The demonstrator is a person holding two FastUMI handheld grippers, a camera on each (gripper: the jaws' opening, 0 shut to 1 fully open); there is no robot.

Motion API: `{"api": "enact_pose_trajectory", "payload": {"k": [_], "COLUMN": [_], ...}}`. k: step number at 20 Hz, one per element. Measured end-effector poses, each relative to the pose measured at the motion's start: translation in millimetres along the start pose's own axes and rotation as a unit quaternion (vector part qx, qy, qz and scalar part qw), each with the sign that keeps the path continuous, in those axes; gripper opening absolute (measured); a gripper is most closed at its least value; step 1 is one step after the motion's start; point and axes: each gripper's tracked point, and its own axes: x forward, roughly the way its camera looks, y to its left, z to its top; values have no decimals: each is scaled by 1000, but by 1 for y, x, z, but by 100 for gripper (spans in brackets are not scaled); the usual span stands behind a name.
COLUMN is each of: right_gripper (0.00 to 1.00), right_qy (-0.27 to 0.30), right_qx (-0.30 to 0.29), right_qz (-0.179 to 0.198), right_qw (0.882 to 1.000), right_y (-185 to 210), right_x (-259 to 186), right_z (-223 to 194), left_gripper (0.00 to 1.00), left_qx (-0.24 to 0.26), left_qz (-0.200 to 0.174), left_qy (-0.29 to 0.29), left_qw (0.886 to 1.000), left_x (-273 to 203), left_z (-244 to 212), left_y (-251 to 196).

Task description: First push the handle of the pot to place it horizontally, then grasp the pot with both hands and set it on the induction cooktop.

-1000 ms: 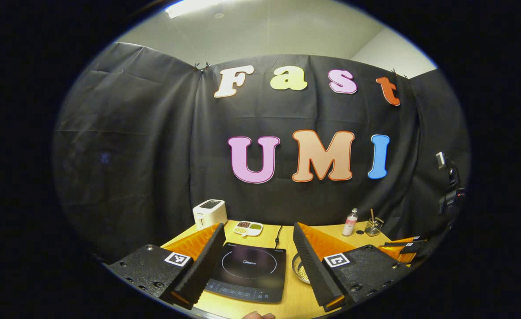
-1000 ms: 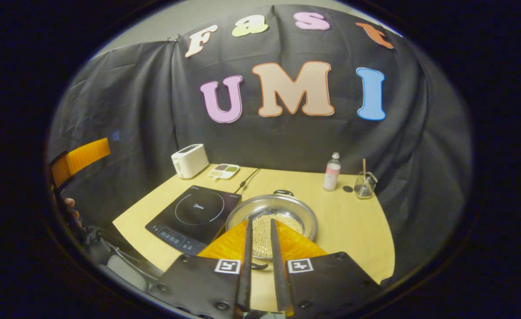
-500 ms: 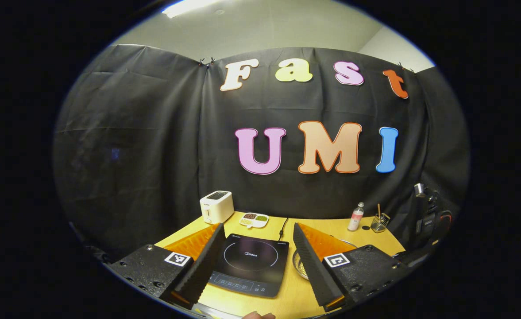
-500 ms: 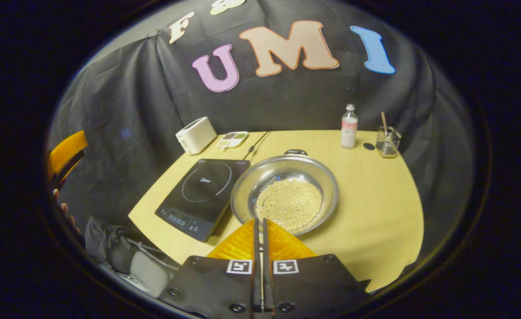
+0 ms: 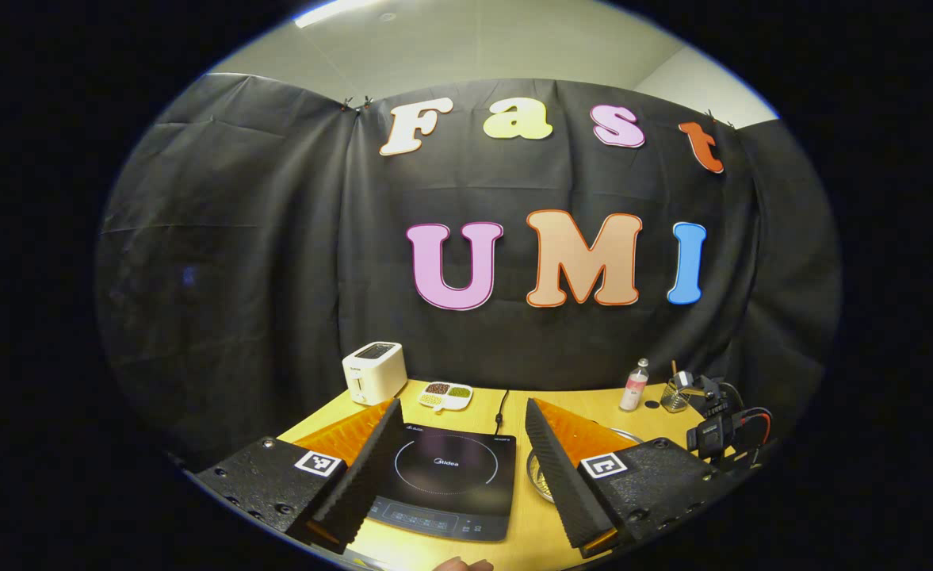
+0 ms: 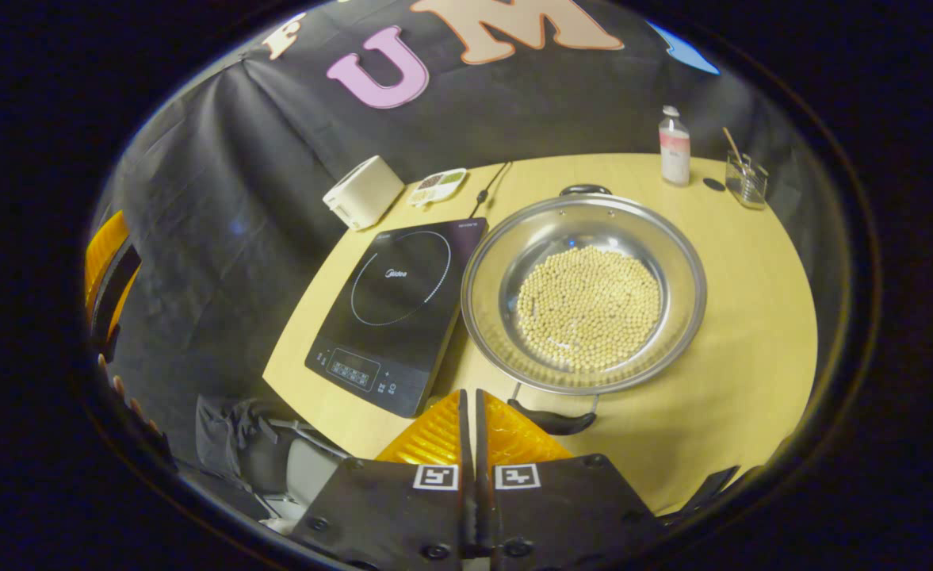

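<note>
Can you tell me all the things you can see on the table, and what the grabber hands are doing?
pot: one, shiny silver with black handles, full of small pale beans, middle of the table beside the cooktop
induction cooktop: one, black, left of the pot
toaster: one, white, back left corner
divided dish: one, white, with brown and green bits, next to the toaster
bottle: one, clear with a pink label, back right
glass cup: one, clear, with a stick in it, right of the bottle
table: one, light wood
left gripper: black and orange, fingers wide apart above the cooktop
right gripper: black and orange, fingers closed together, empty, near the pot's front handle
</note>
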Motion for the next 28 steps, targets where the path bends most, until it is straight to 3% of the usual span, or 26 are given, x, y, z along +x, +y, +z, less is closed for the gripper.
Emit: {"api": "enact_pose_trajectory", "payload": {"k": [4,5,6,7,11,13,16,17,18,19,23,24,25,26,28], "right_gripper": [0,3,3,3,0,3,0,3,3,0,3,3,3,4,0], "right_qy": [43,48,50,56,75,73,78,80,79,78,84,86,87,88,91], "right_qx": [-2,0,1,-1,14,27,31,34,37,37,32,27,23,21,21], "right_qz": [-58,-73,-82,-96,-154,-163,-173,-185,-194,-199,-213,-217,-219,-219,-218], "right_qw": [997,996,995,994,985,984,981,979,977,976,973,972,972,971,971], "right_y": [-7,-8,-7,-7,-22,-23,-32,-39,-46,-51,-79,-86,-92,-96,-106], "right_x": [29,37,43,49,59,59,58,55,52,50,39,37,35,32,30], "right_z": [-20,-22,-23,-25,-30,-27,-26,-26,-25,-25,-26,-26,-27,-26,-25], "left_gripper": [94,89,99,94,94,94,94,89,94,94,94,89,94,89,94], "left_qx": [-5,-7,-10,-11,-29,-28,-27,-27,-30,-35,-32,-33,-32,-32,-30], "left_qz": [-36,-45,-54,-63,-96,-107,-103,-101,-100,-102,-91,-86,-83,-81,-75], "left_qy": [5,7,7,9,23,27,22,29,35,36,40,40,42,43,42], "left_qw": [999,999,998,998,995,993,994,994,994,993,995,995,995,995,996], "left_x": [28,34,41,47,67,75,85,88,89,91,94,94,95,95,95], "left_z": [-9,-14,-17,-20,-33,-38,-36,-40,-44,-44,-45,-45,-45,-45,-44], "left_y": [22,28,33,38,49,52,61,62,61,59,60,59,57,56,54]}}
